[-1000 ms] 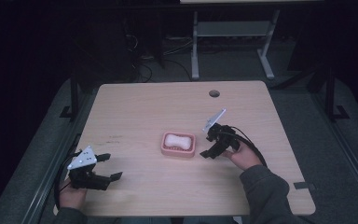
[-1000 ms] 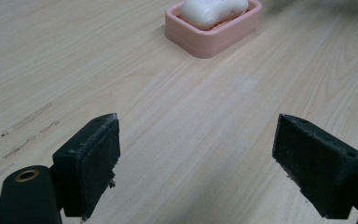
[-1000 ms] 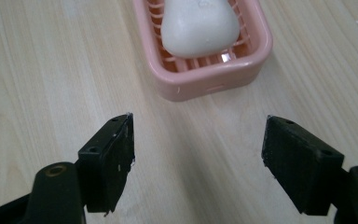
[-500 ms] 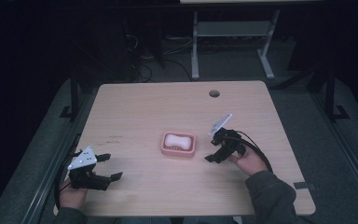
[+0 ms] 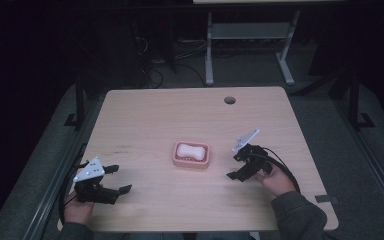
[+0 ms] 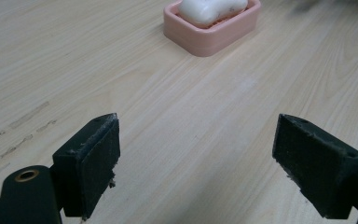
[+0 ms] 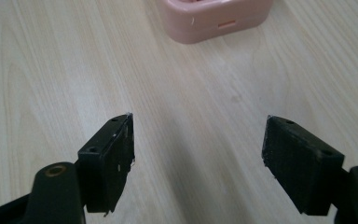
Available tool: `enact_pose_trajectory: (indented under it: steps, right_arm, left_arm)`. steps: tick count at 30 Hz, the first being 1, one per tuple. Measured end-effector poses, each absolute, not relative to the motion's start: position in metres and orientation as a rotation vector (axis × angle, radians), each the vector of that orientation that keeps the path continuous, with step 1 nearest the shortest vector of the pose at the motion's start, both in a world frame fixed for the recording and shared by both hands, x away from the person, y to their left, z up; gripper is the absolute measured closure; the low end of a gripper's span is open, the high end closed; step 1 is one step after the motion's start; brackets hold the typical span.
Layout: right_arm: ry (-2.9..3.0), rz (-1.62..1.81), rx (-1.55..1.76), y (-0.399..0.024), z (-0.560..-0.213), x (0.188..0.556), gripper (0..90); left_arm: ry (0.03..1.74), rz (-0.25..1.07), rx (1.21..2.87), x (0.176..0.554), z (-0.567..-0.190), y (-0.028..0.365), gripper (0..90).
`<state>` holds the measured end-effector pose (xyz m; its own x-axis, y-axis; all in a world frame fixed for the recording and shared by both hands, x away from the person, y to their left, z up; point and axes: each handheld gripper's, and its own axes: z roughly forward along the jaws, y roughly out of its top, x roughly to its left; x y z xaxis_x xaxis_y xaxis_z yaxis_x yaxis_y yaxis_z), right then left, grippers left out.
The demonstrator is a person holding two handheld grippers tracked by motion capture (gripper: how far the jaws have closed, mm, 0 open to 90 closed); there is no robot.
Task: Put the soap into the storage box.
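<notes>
A pink soap dish (image 5: 191, 154) sits at the middle of the wooden table (image 5: 180, 115), with a white bar of soap (image 5: 190, 150) lying in it. My left gripper (image 5: 117, 179) rests near the front left corner, open and empty; its view looks across bare wood to the pink soap dish (image 6: 213, 29) and the white bar of soap (image 6: 209, 9). My right gripper (image 5: 235, 166) hovers just right of the dish, open with nothing between its fingers. The pink soap dish (image 7: 214, 17) lies ahead of its jaws in the right gripper view.
A round cable hole (image 5: 229, 100) is in the table's far right part. Behind the table stand a metal frame (image 5: 250, 35) and loose cables (image 5: 155, 65) on the dark floor. Bare wood surrounds the dish on all sides.
My right gripper has drawn back from the dish toward the person and sunk lower over the table. The left gripper has stayed in place.
</notes>
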<state>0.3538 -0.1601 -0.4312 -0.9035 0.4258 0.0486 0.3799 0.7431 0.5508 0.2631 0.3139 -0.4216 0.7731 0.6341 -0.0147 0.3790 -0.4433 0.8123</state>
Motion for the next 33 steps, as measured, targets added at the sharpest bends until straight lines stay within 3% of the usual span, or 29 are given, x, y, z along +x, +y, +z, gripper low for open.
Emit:
enact_pose_trajectory:
  steps: [33]
  right_arm:
    - [2.766, 0.940, 0.834, -0.213, -0.443, 0.306, 24.8]
  left_arm:
    - [0.752, 0.365, 2.097, 0.262, -0.422, 0.311, 14.8]
